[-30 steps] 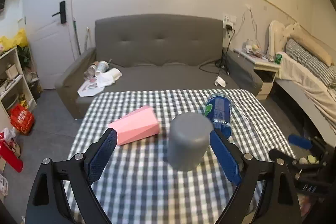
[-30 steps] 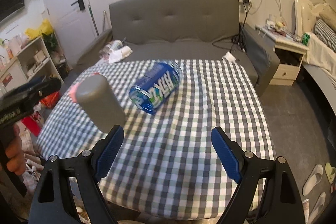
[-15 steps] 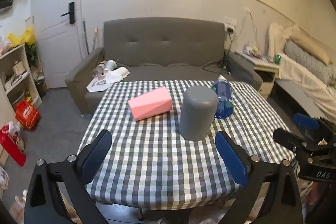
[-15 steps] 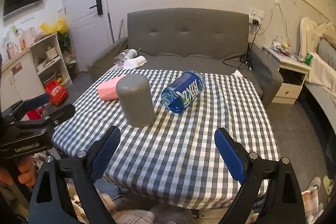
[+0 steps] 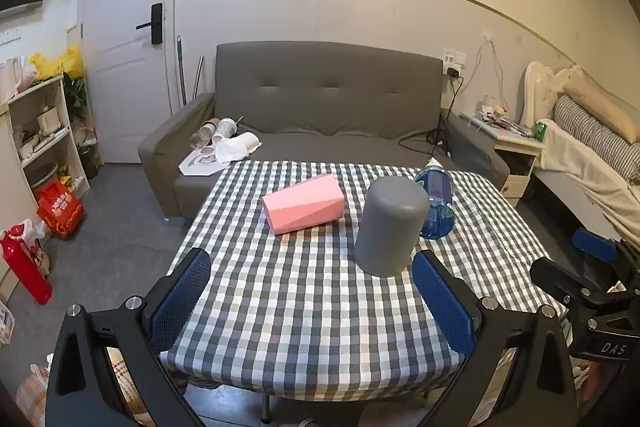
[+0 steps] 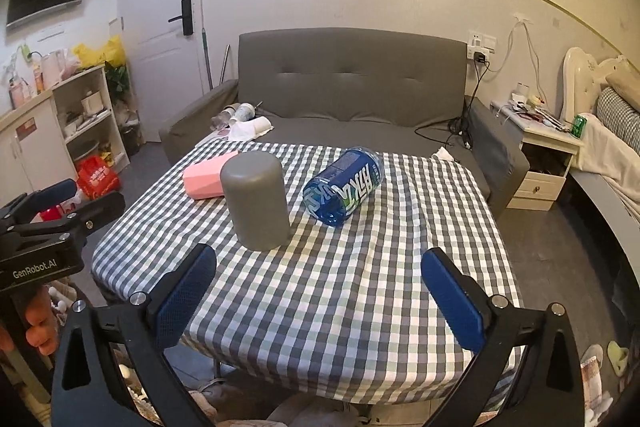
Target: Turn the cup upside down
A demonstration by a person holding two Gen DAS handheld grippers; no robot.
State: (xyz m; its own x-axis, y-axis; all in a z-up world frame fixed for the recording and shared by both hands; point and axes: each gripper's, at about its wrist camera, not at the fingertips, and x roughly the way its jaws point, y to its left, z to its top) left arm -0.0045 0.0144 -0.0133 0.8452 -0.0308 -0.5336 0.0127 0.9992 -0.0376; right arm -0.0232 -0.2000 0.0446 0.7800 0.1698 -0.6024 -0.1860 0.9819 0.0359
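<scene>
A grey cup [image 5: 390, 225] stands mouth-down on the checkered table [image 5: 312, 311], its closed base on top. It also shows in the right wrist view [image 6: 256, 201]. My left gripper [image 5: 312, 301] is open and empty, held back near the table's front edge, with the cup just ahead of its right finger. My right gripper [image 6: 320, 297] is open and empty, also back at the table's near edge, with the cup ahead to its left. Nothing touches the cup.
A pink box [image 5: 303, 203] lies left of the cup. A blue bottle [image 6: 344, 193] lies on its side to the cup's right. A grey sofa [image 5: 320, 107] stands behind the table, a shelf [image 5: 40, 131] at left, a nightstand [image 6: 548, 155] and a bed at right.
Both grippers have pulled back and away from the table. The cup, hanging tilted above the cloth a second ago, now stands mouth-down on it.
</scene>
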